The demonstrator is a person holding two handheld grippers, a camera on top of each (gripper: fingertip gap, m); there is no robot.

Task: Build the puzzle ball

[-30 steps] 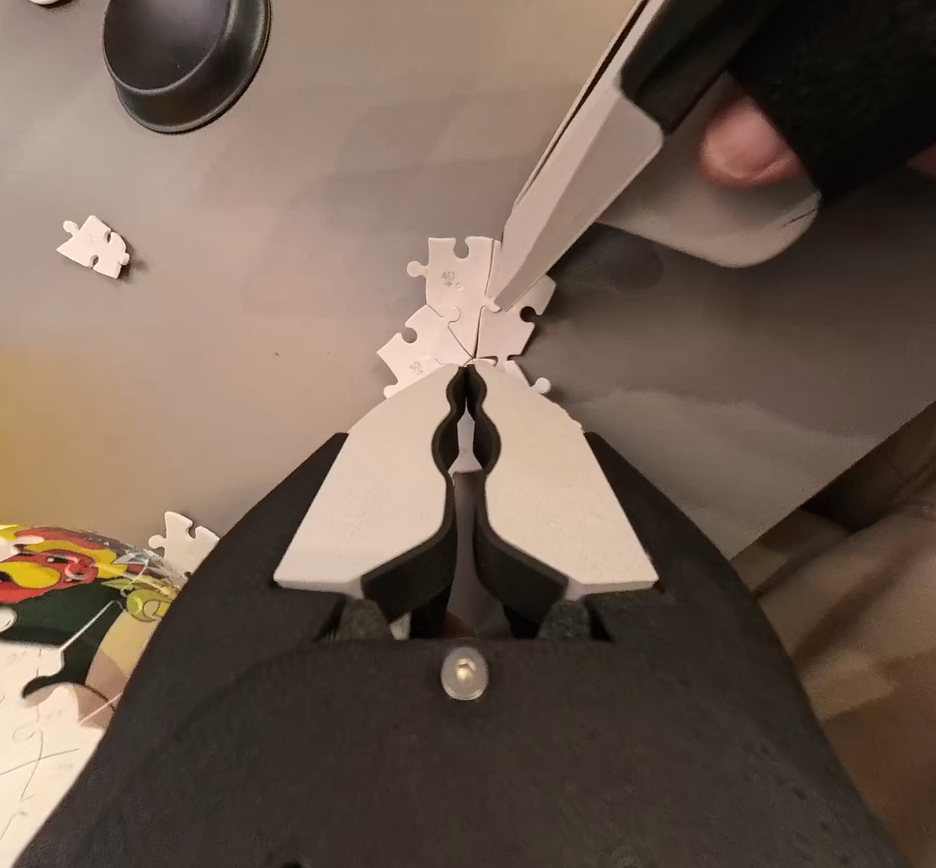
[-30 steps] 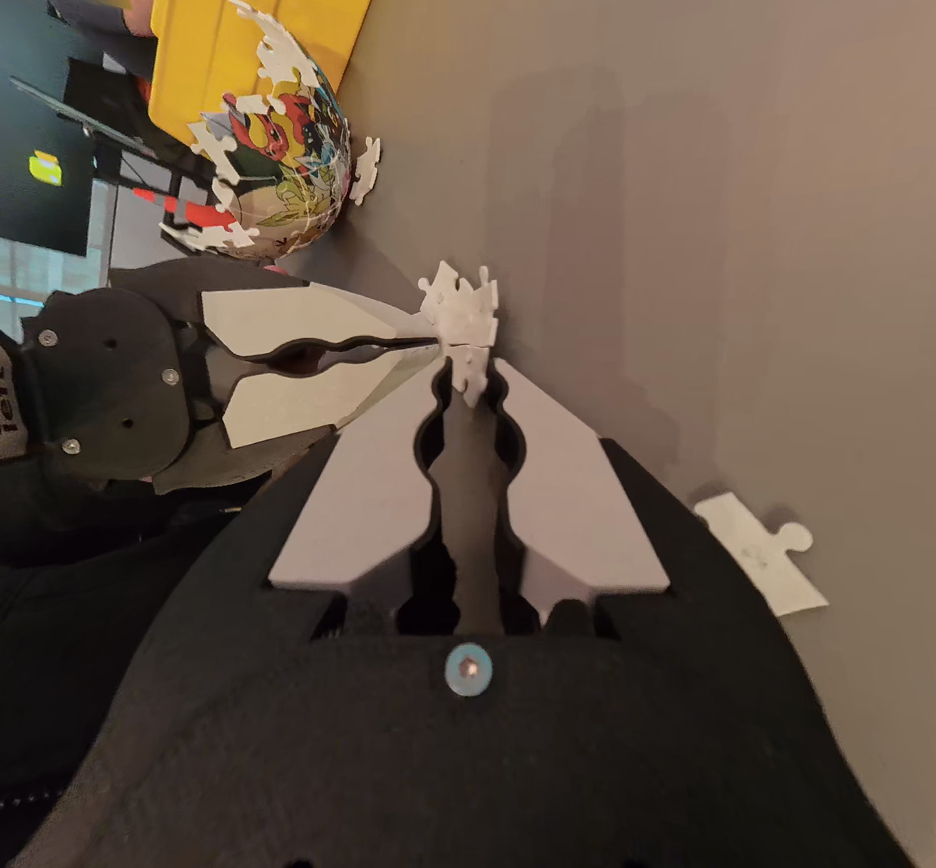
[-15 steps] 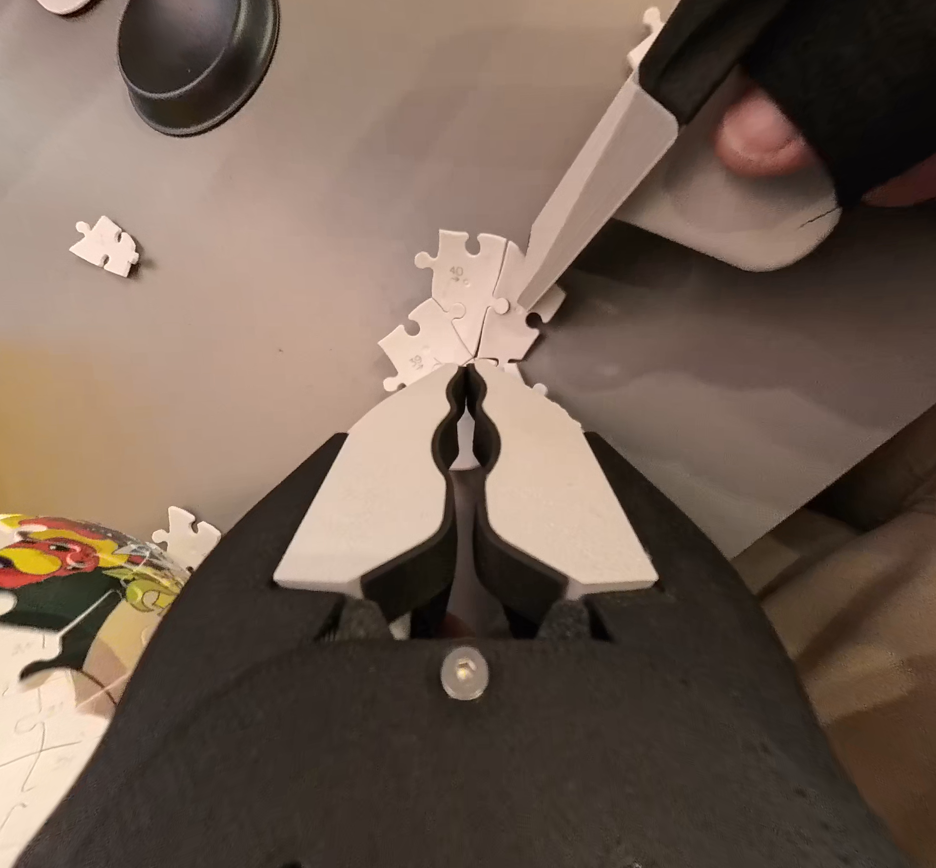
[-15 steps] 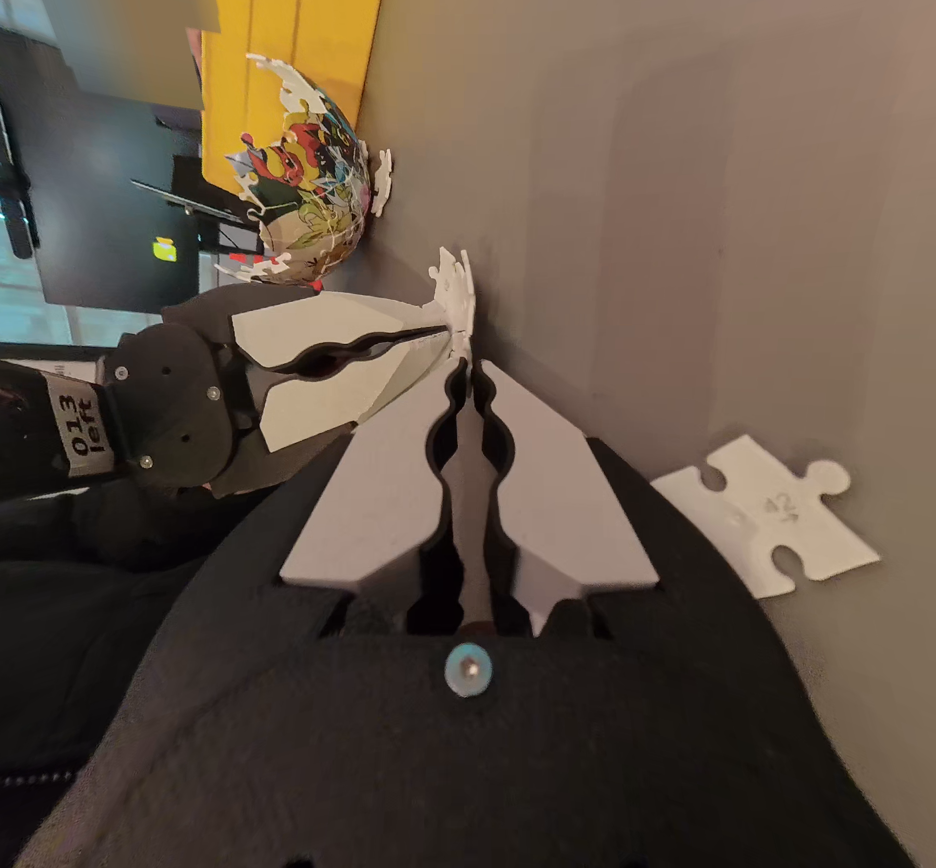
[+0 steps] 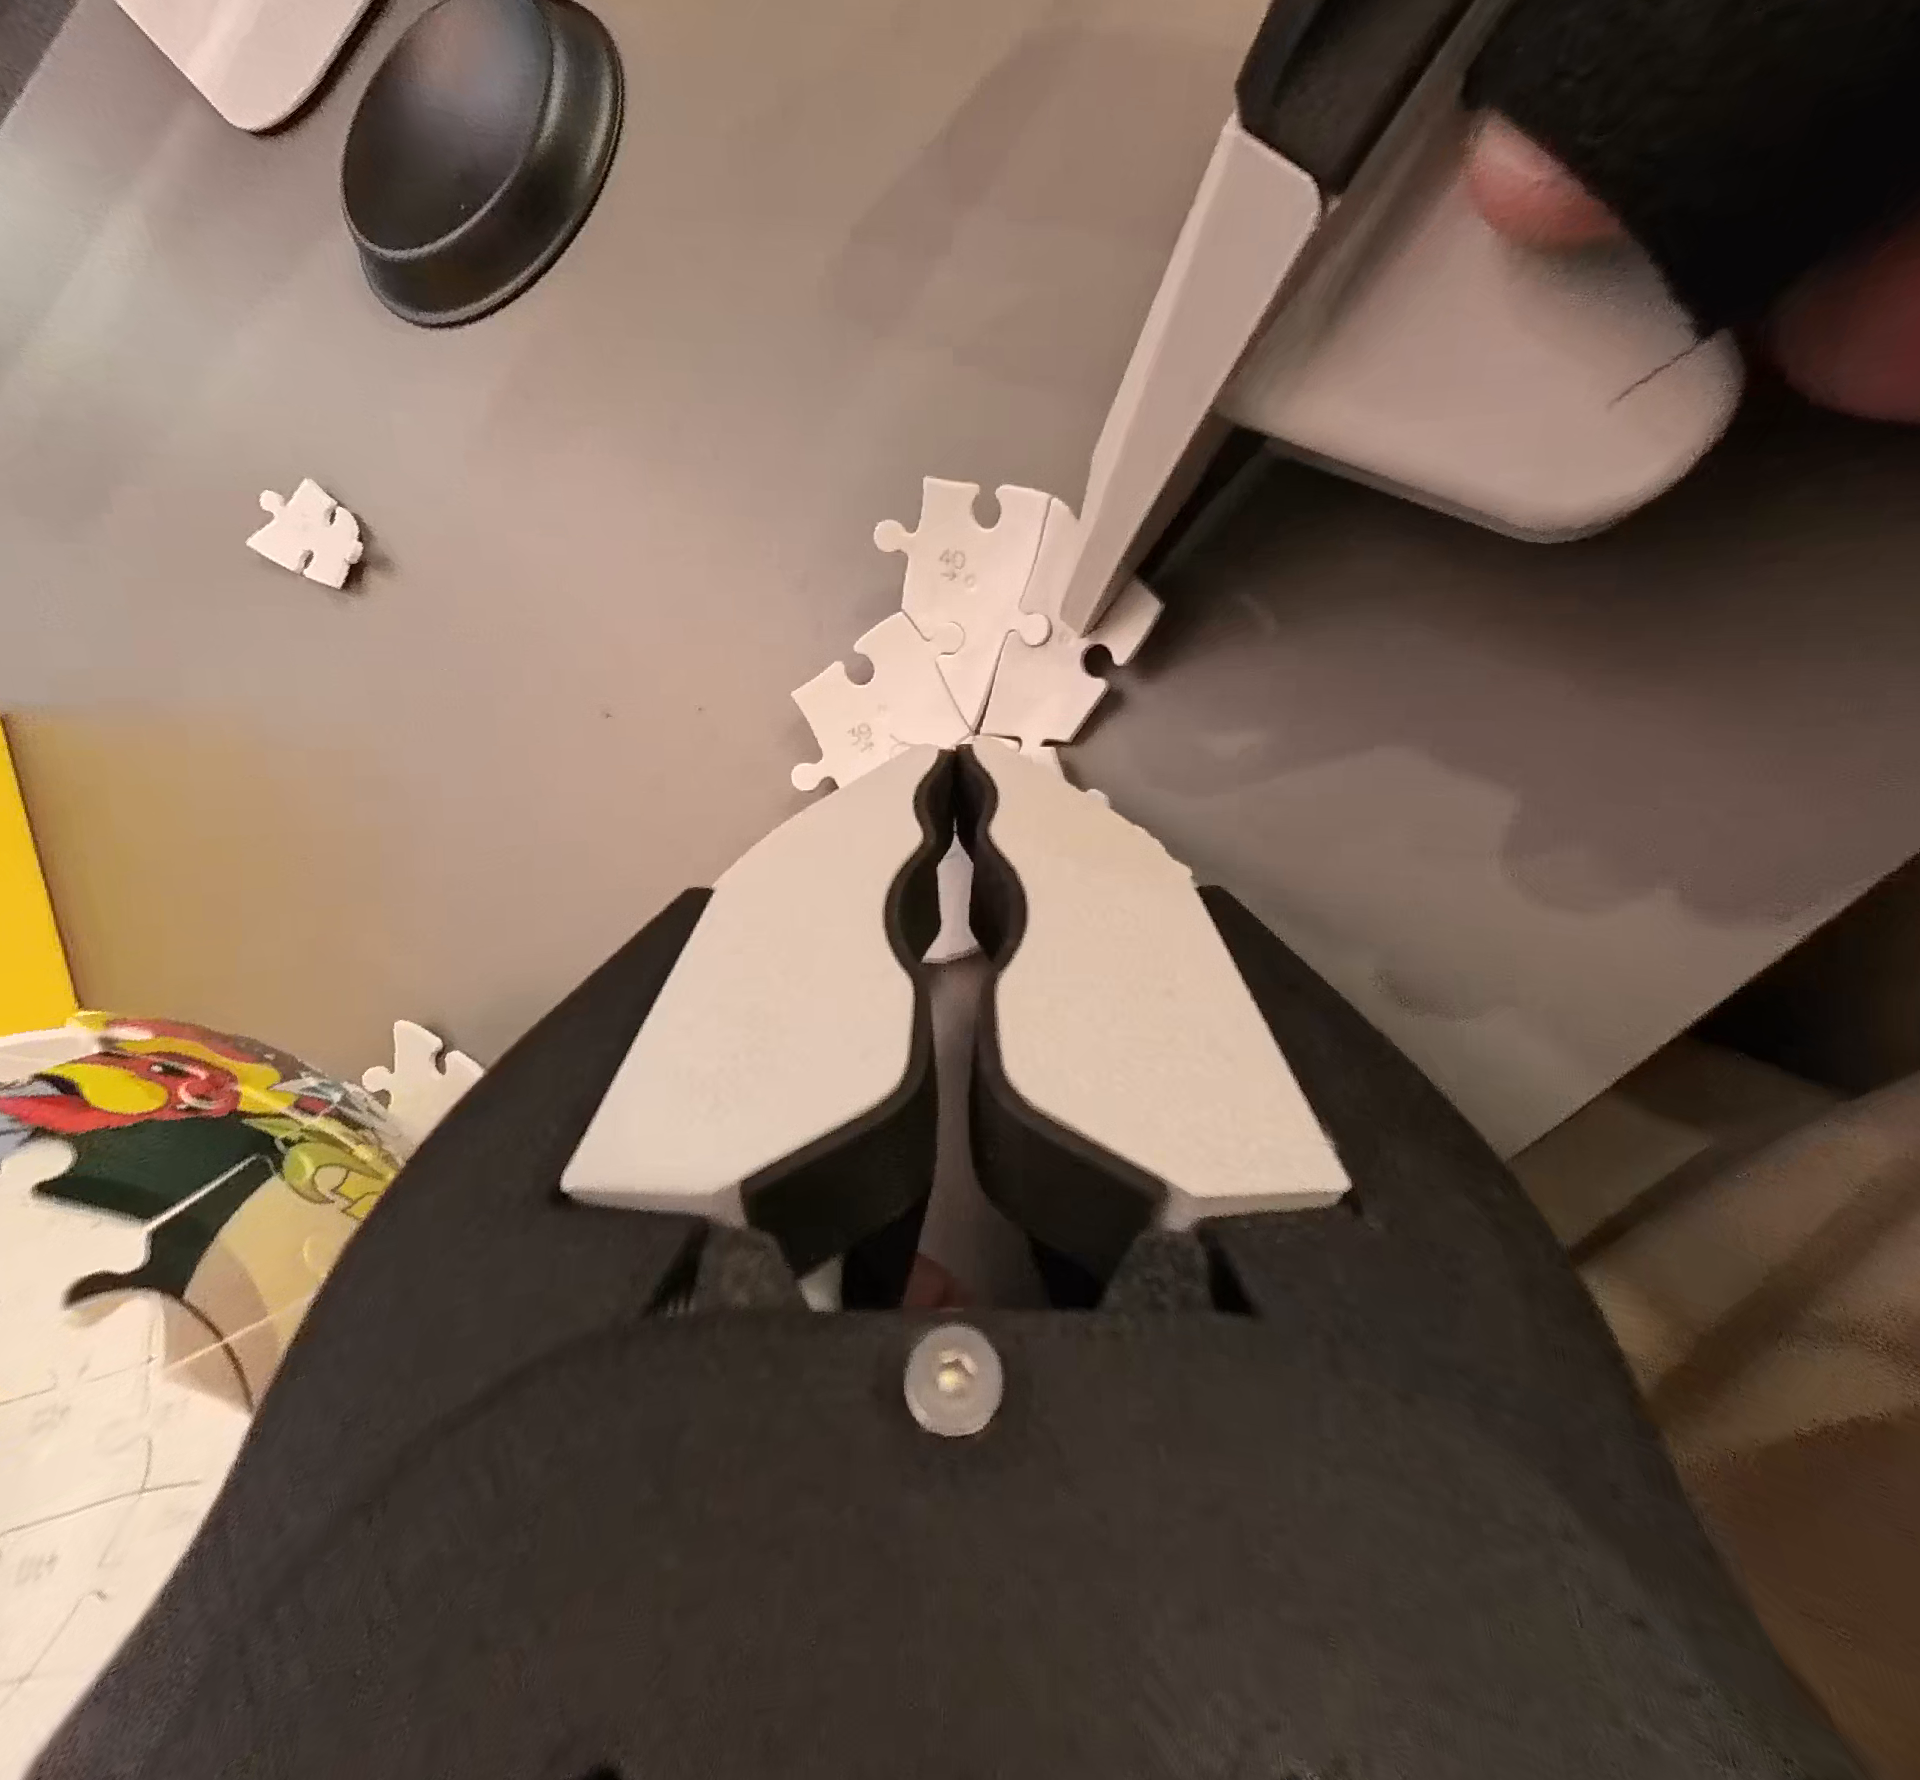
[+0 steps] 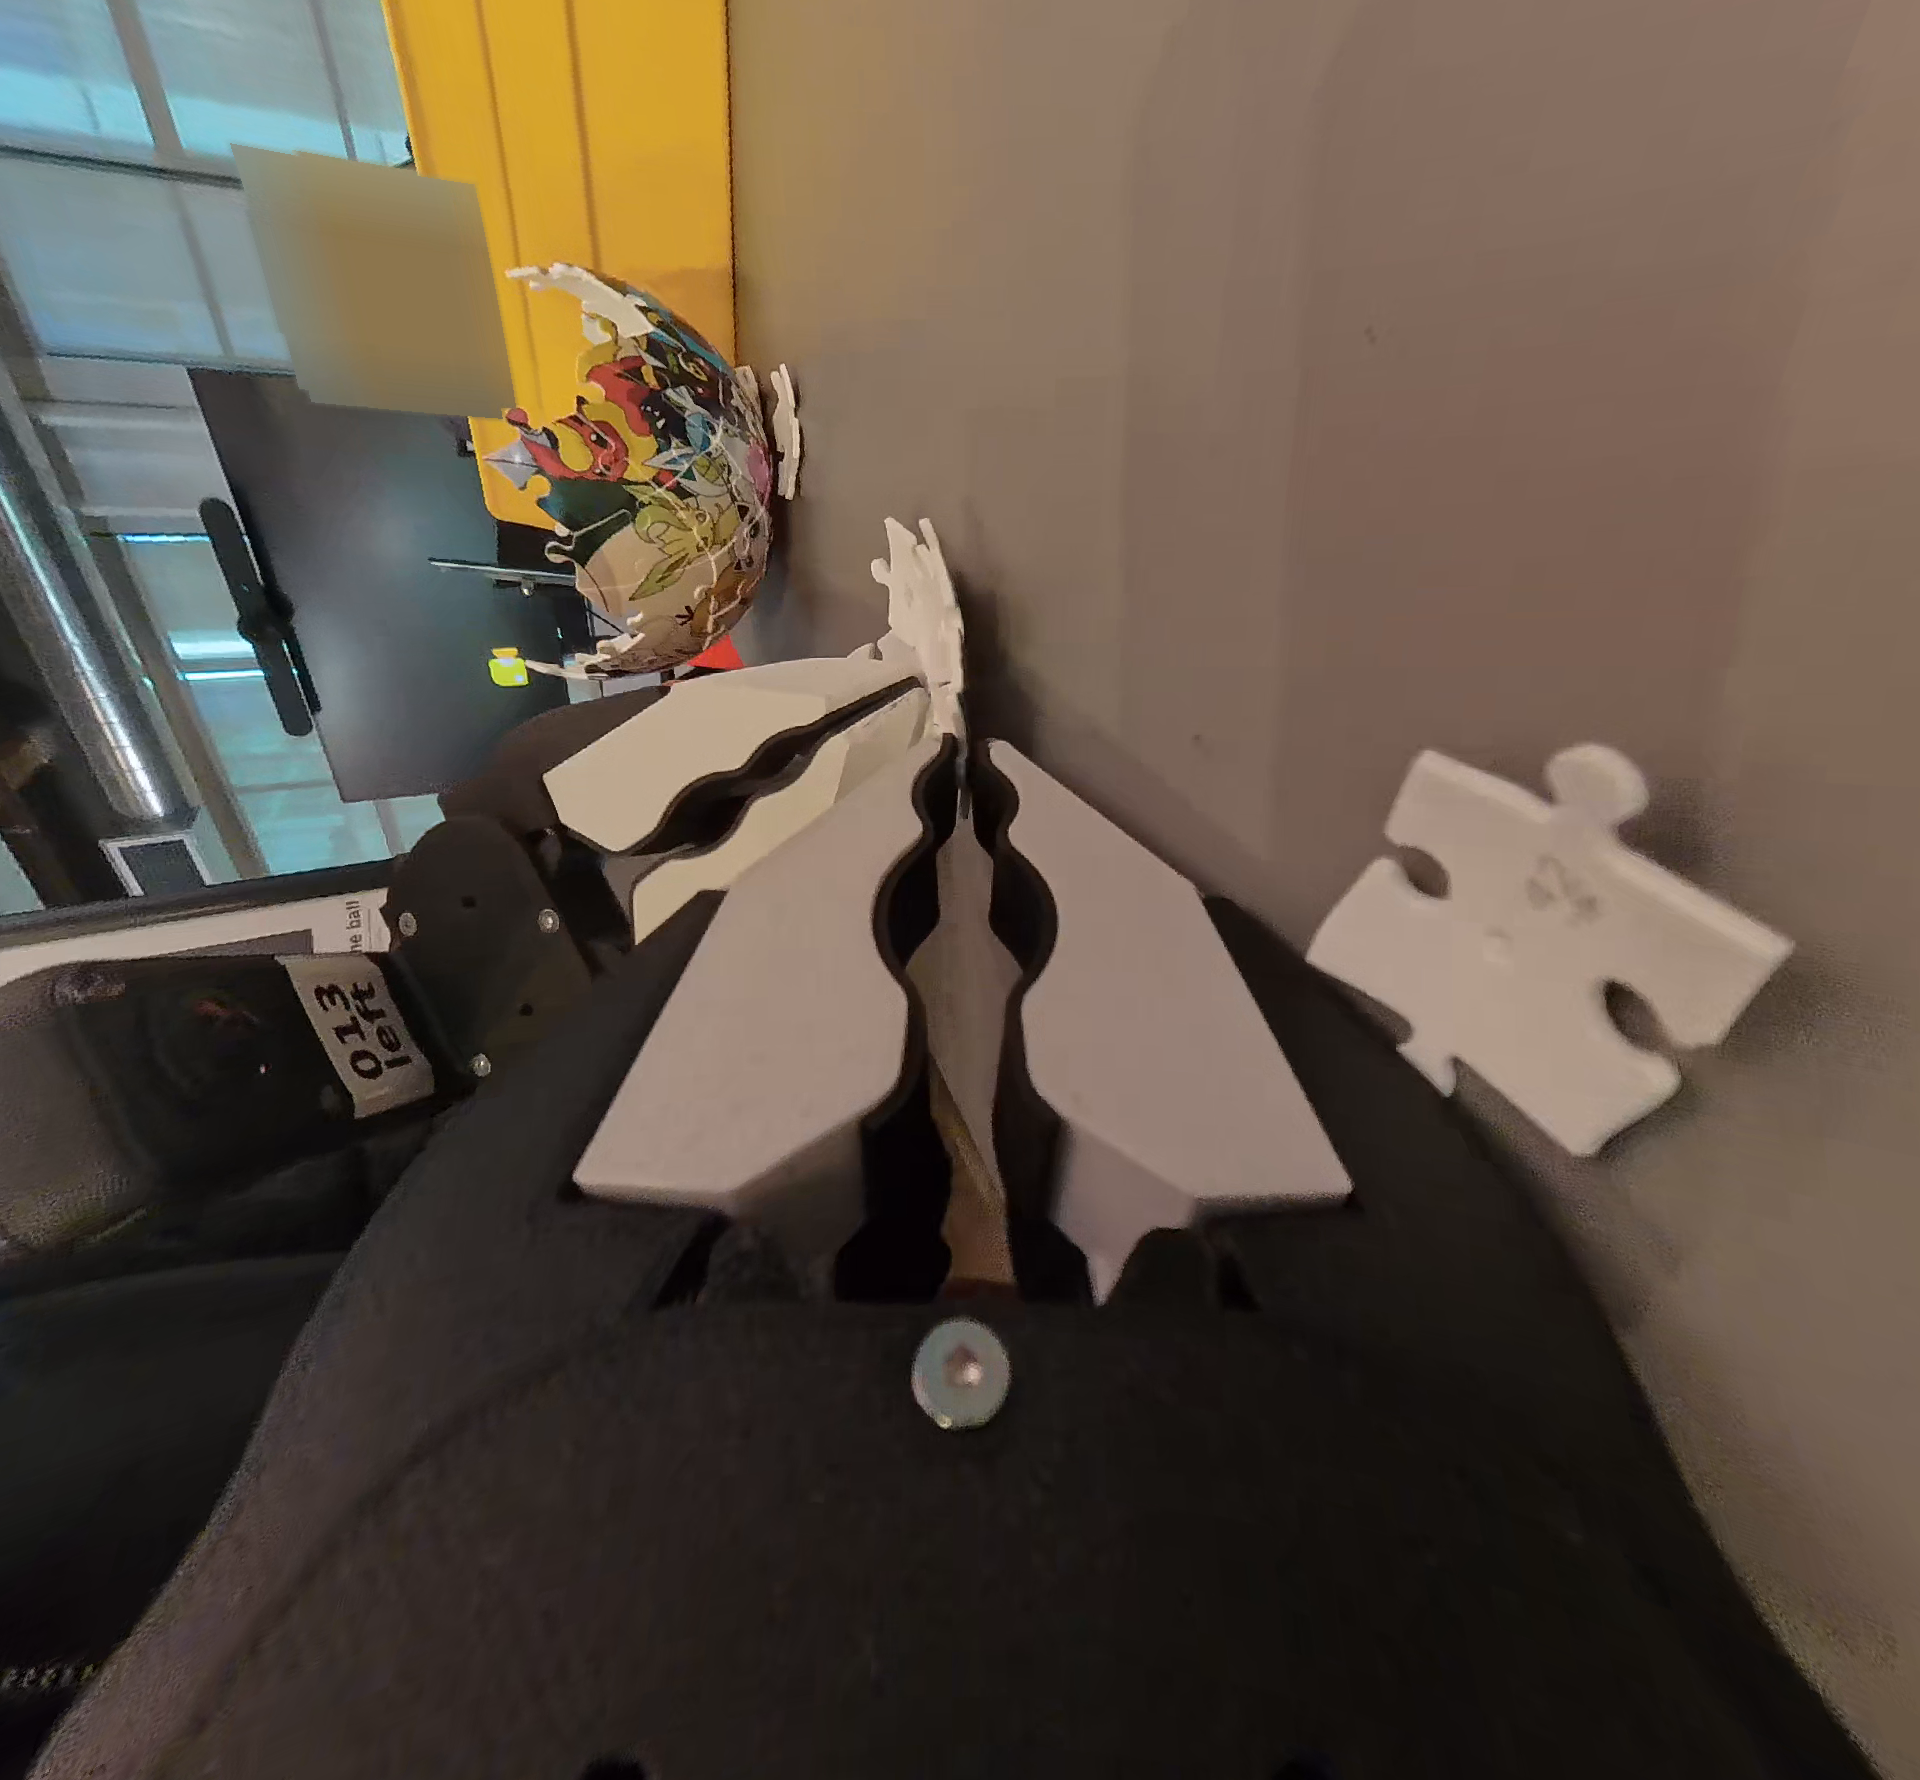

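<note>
White cluster of joined puzzle pieces (image 5: pixel 971 650) held off the grey table (image 5: pixel 727 359), left gripper (image 5: pixel 954 774) clamped on its near edge. Right gripper (image 6: pixel 961 756) pinches the cluster's far side, fingers nearly closed. Half-built colourful puzzle ball (image 6: pixel 665 483) sits near the yellow panel (image 6: pixel 582 68). Loose white piece (image 6: pixel 1538 941) lies beside the right gripper; black round knob (image 5: pixel 483 151) farther off.

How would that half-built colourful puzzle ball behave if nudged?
The half-built colourful puzzle ball probably rolls or rocks easily, since its rounded side rests on the grey table. It looks like a thin, hollow shell, so likely light, and its jagged open edge may pop apart.
</note>
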